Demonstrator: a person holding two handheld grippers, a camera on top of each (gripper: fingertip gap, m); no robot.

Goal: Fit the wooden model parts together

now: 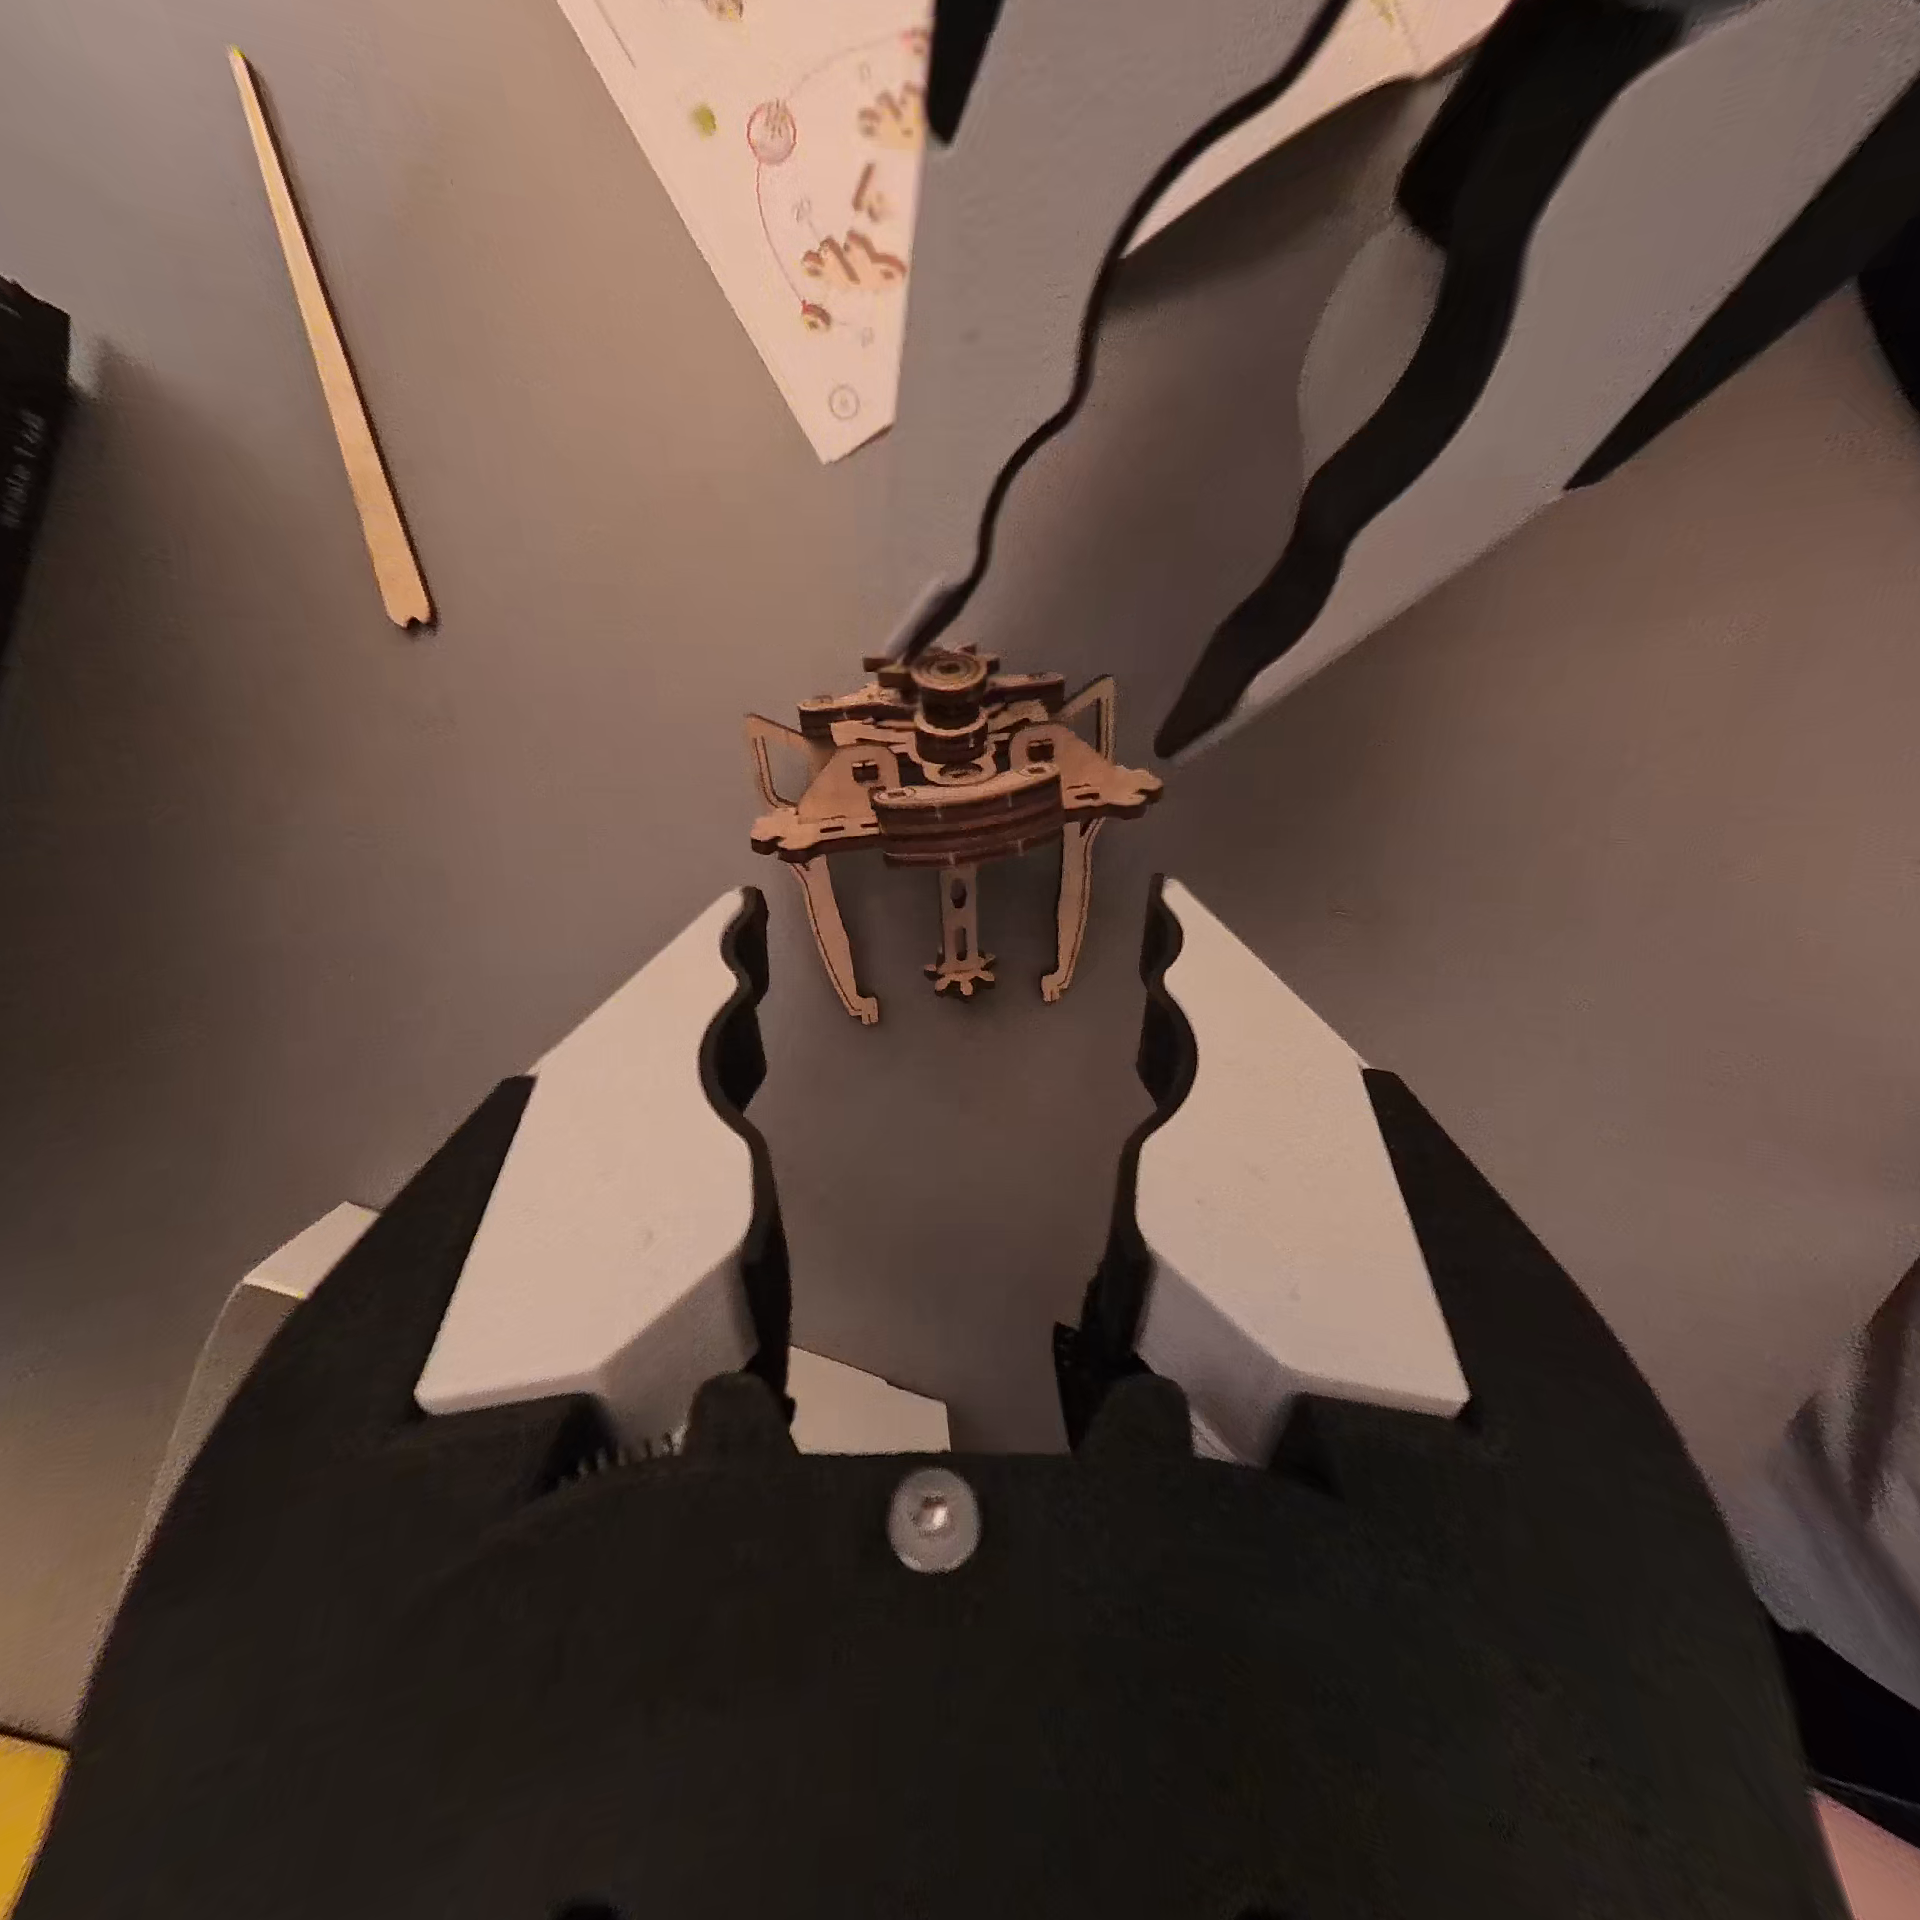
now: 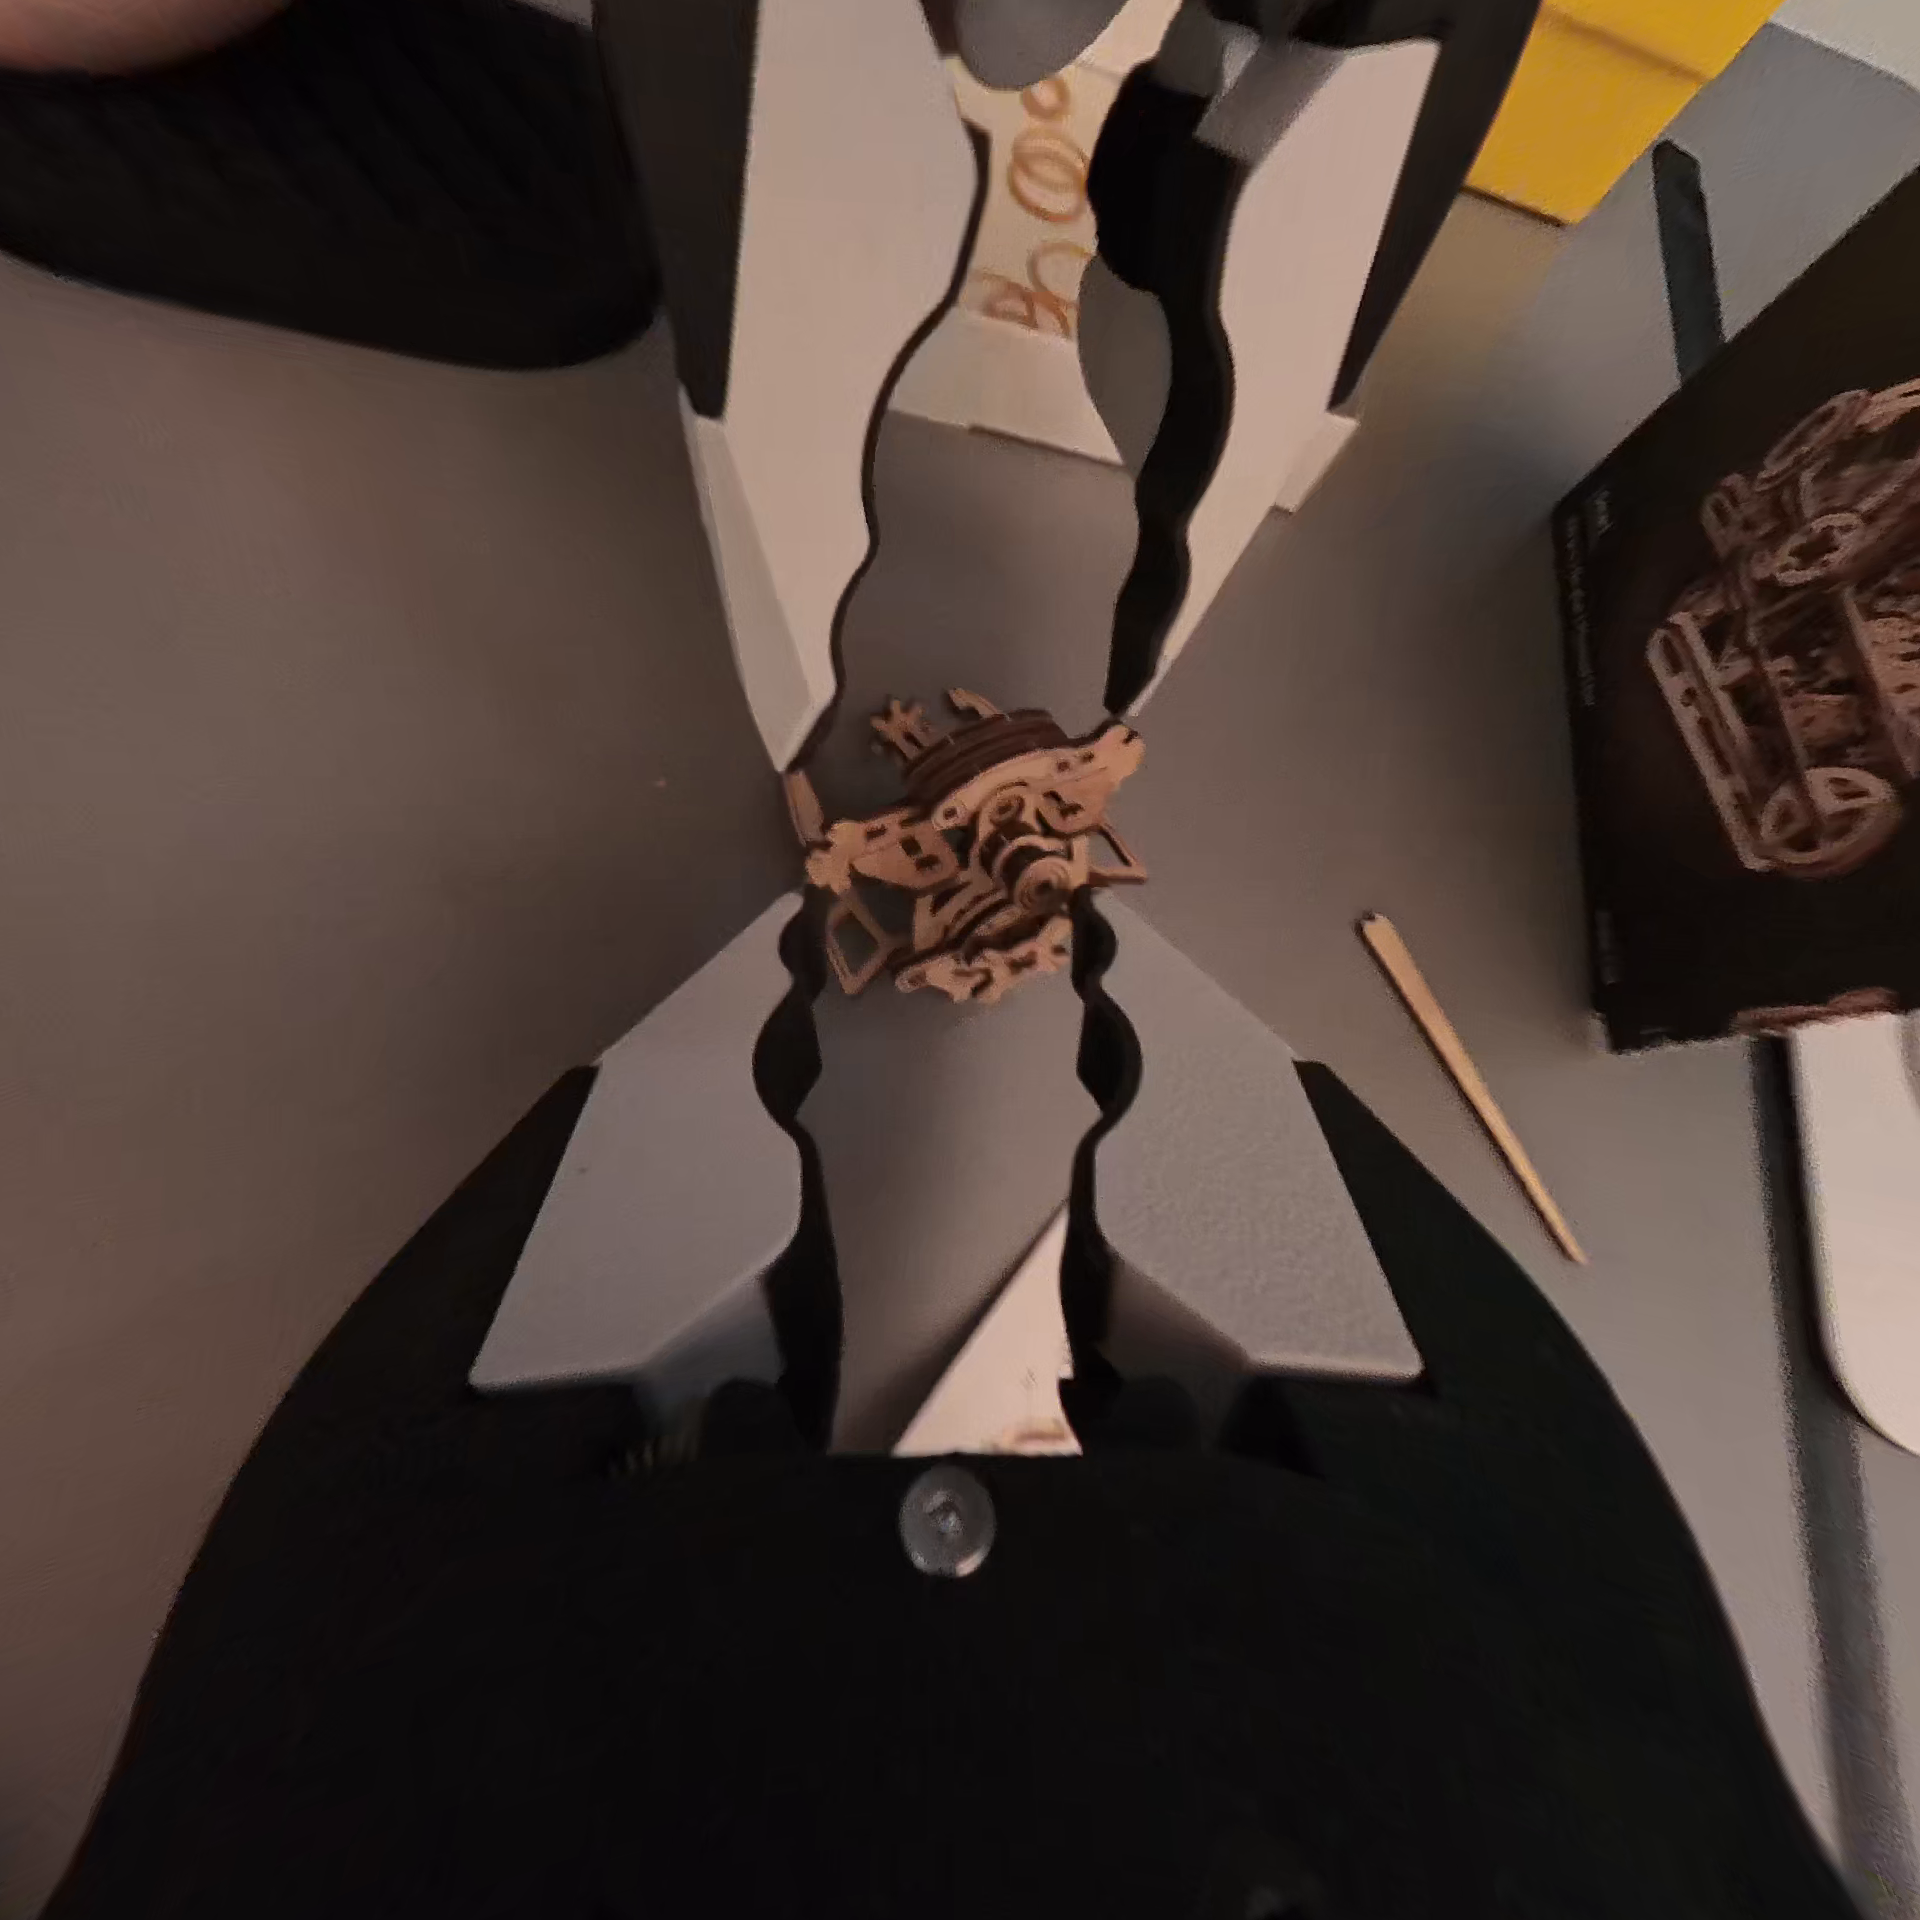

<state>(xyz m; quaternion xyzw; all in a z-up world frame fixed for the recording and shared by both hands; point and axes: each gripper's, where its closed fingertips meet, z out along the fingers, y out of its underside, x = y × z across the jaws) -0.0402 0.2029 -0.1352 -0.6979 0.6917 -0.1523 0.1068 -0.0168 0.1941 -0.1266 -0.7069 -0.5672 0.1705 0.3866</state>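
Wooden model (image 1: 951, 810): a small laser-cut plywood assembly, pale faces with dark burnt edges; a flat slotted plate, stacked curved layers, round discs piled on top, thin curved legs and a slim central shaft ending in a tiny toothed wheel. It stands on the grey bench (image 1: 582, 727), between the two tools.

Left tool (image 1: 951, 904): white wedge-shaped fingers lined with black wavy pads, on a black body with a silver screw. Jaws spread wide, wider than the model, holding nothing; the tips sit just short of the model's legs.

Right tool (image 2: 940, 930): same build, jaws also apart, nothing clamped. In the right wrist view its tips flank the model's near side; whether they touch it cannot be told.

Wooden stick (image 1: 330, 353): thin, flat, pale, pointed at one end and notched at the other, lying on the bench well apart from the model.

Instruction sheet (image 1: 800, 218): white paper with small coloured diagrams, flat on the bench beyond the model.

Box (image 2: 1766, 665): black, glossy, printed with a picture of a wooden mechanism, near the stick.

Yellow object (image 2: 1600, 114): a matte block at the bench's far edge.
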